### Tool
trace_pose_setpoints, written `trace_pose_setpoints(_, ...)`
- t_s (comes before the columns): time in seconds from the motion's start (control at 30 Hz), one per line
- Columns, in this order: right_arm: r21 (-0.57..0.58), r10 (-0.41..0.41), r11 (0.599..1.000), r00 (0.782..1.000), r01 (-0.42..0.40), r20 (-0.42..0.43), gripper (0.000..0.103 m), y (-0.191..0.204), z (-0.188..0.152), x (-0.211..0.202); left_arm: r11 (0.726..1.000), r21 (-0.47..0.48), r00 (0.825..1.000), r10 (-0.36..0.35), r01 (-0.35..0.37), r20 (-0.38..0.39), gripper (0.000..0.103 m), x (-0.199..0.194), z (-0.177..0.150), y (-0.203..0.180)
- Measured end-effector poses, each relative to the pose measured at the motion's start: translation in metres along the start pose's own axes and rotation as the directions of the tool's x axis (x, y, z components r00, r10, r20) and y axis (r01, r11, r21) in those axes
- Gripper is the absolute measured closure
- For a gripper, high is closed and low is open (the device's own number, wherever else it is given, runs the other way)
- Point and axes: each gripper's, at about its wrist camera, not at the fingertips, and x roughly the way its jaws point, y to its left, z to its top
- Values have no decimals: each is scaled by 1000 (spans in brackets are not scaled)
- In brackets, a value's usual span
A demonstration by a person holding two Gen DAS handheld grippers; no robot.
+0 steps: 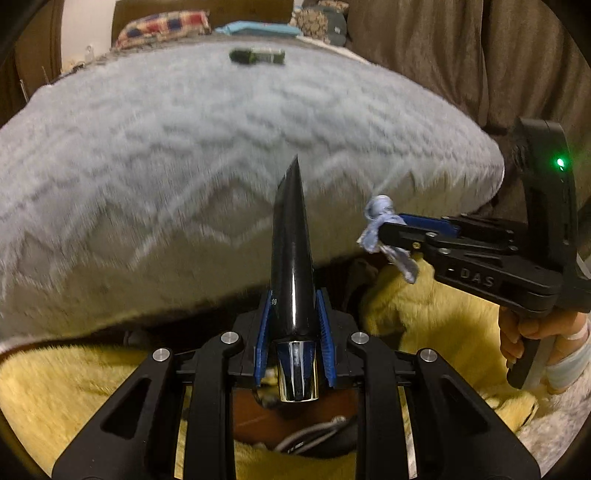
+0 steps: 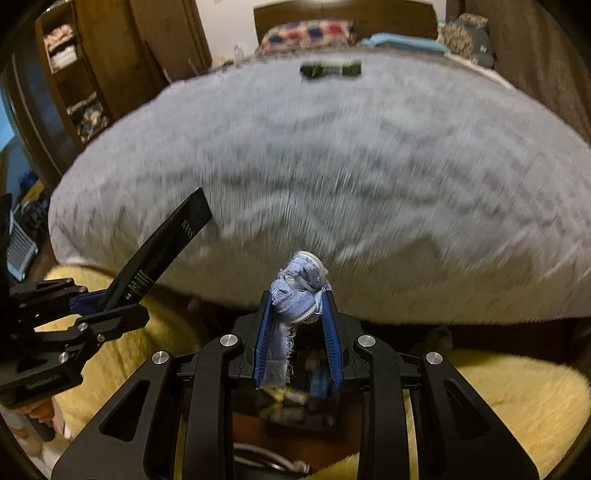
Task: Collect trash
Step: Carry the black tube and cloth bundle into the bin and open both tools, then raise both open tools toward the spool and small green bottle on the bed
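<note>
My left gripper (image 1: pixel 293 299) is shut on a black squeeze tube (image 1: pixel 291 251) with a chrome cap, held upright near the foot of the bed; it also shows in the right wrist view (image 2: pixel 162 251). My right gripper (image 2: pixel 299 302) is shut on a crumpled blue fabric scrap (image 2: pixel 299 284), which also shows at the right of the left wrist view (image 1: pixel 384 229). A dark green wrapper (image 1: pixel 257 56) lies far up the bed on the grey fluffy blanket (image 1: pixel 184 147), also visible in the right wrist view (image 2: pixel 330 69).
A yellow fuzzy blanket (image 1: pixel 74 387) lies below the bed's foot. Pillows (image 2: pixel 306 33) and a headboard are at the far end. A wooden wardrobe (image 2: pixel 110 55) stands to the left, brown curtains (image 1: pixel 461 55) to the right. A box with small items (image 2: pixel 295 398) sits below the right gripper.
</note>
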Motion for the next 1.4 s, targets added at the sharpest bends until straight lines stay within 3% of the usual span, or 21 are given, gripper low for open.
trace_pose_setpoints(0.37,22,-22,999,992,25,-122,75,-4,-20,45,999,-30,988,11,-16,-153,81,70,-18,16)
trace_pose_setpoints(0.67,73,31,997,976,-16,-213,75,-11,-33,71,998,-52,976,11,-23,-215,81,102,-23,22)
trace_pose_setpoints(0.83,91,35,996,974,-15,-222,73,-14,-39,74,998,-56,972,11,-24,-234,81,109,-22,20)
trace_pose_setpoints(0.93,97,38,995,973,-16,-227,68,-15,-34,79,998,-64,972,14,-30,-234,73,109,-26,22)
trace_pose_setpoints(1.0,97,37,995,974,-15,-225,62,-17,-33,82,997,-74,975,16,-34,-223,60,106,-26,24)
trace_pose_setpoints(1.2,106,33,994,980,-12,-198,45,-17,-24,76,996,-77,976,23,-40,-216,55,95,-22,21)
trace_pose_setpoints(1.4,111,24,994,986,-5,-166,39,-21,-19,68,996,-81,979,27,-44,-202,51,84,-16,21)
